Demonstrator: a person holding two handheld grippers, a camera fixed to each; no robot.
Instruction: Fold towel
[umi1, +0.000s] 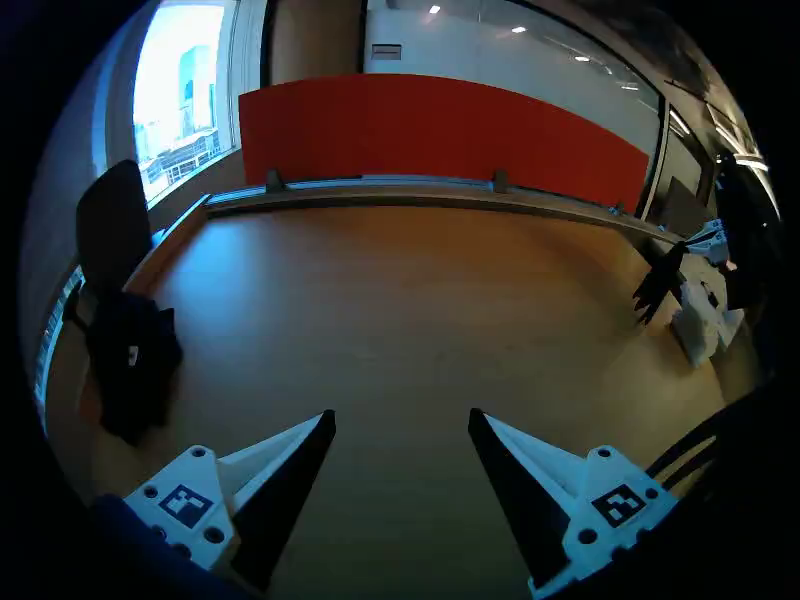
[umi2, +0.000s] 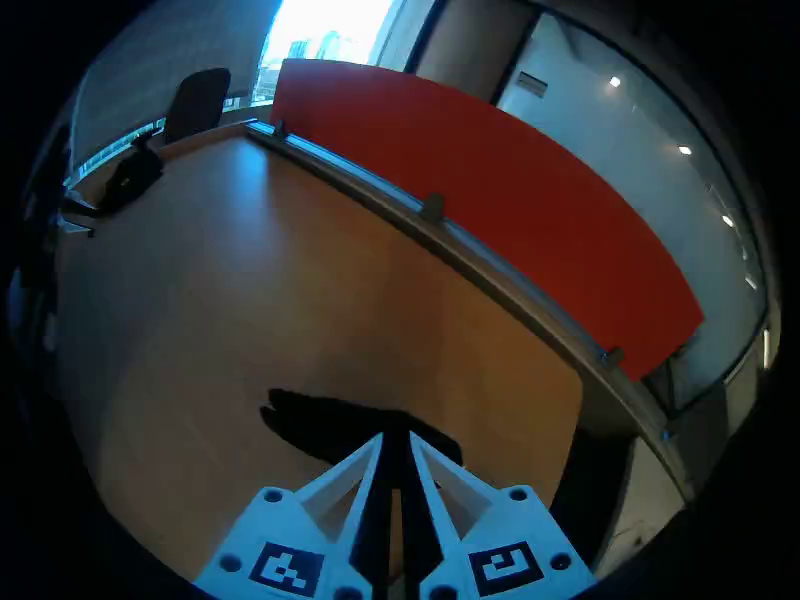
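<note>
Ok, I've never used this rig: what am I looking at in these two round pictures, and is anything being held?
No robot here: a person carries a two-finger gripper in each hand, and a fisheye camera on each looks along its fingers. The left gripper view shows the left gripper, fingers spread wide and holding nothing, over a wooden desk backed by a red panel. A dark bundle sits at the desk's left edge near a chair; the right gripper appears far off at the right. The right gripper view looks along that gripper's fingers, closed together, tips at a dark patch on the desk. Whether that is cloth being pinched or just shadow, I cannot tell.
</note>
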